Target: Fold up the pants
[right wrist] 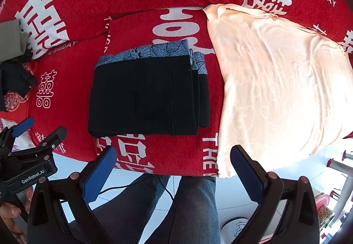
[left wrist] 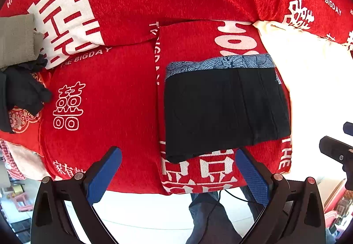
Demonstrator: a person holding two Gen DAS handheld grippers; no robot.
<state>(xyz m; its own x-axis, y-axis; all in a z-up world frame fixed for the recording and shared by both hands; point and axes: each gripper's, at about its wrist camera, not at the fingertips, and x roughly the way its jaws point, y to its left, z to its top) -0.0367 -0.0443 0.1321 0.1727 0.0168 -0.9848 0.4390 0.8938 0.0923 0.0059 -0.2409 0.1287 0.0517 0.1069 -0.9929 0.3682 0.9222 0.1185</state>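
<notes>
**Left wrist and right wrist views: folded pants lying on the red cover**

Left wrist view: I am holding the left gripper (left wrist: 178, 174) wide open and empty, hovering off the near edge of the red cover (left wrist: 123, 94). Going left to right, I am seeing one grey folded cloth (left wrist: 16, 39), one crumpled dark garment (left wrist: 24, 92), one pair of pants (left wrist: 222, 109) folded into a black rectangle with a blue patterned band (left wrist: 220, 62) along its far edge, and one cream cloth (left wrist: 308, 81). Right wrist view: I am keeping the right gripper (right wrist: 173, 170) equally wide open and empty, just short of the pants (right wrist: 145, 96). I am judging the pants light, soft and limp; the stacked layers are likely to slide apart, so I am favouring a pinch through all layers at a near corner.
</notes>
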